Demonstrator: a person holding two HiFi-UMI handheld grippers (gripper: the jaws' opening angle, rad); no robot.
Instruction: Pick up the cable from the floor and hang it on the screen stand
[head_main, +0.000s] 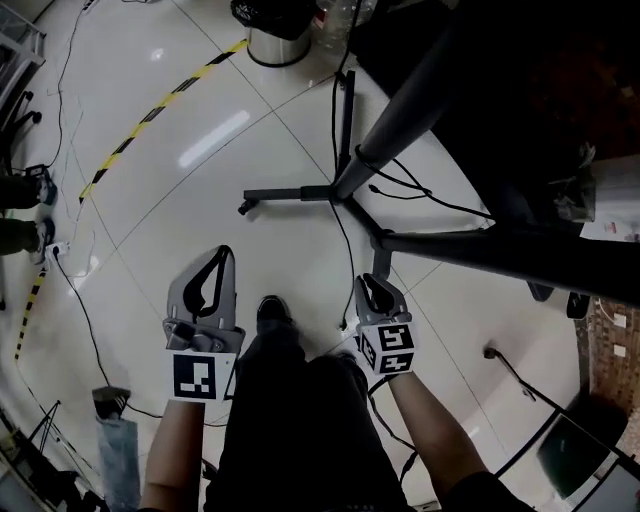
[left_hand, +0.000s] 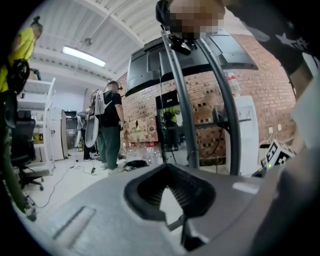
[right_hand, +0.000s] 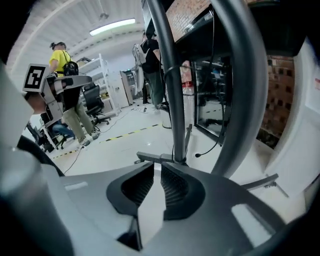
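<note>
The black screen stand (head_main: 400, 120) rises over the glossy floor, its base legs (head_main: 300, 193) spread ahead of me. A thin black cable (head_main: 345, 245) runs on the floor from the base toward my right gripper (head_main: 368, 282), and more black cable (head_main: 425, 195) loops beside the pole. In the right gripper view the pole (right_hand: 175, 100) stands just beyond the right gripper (right_hand: 155, 165), whose jaws are slightly open with nothing between them; a plug-ended cable (right_hand: 215, 145) curves down there. My left gripper (head_main: 224, 252) is low at the left, its tips together and empty, also seen as the left gripper (left_hand: 167, 167).
Yellow-black tape (head_main: 150, 115) crosses the floor at the left. A metal bin (head_main: 280, 40) stands at the back. Another thin cable (head_main: 85, 310) trails at the far left. My own shoe (head_main: 272, 310) is between the grippers. A person (left_hand: 110, 125) stands further off.
</note>
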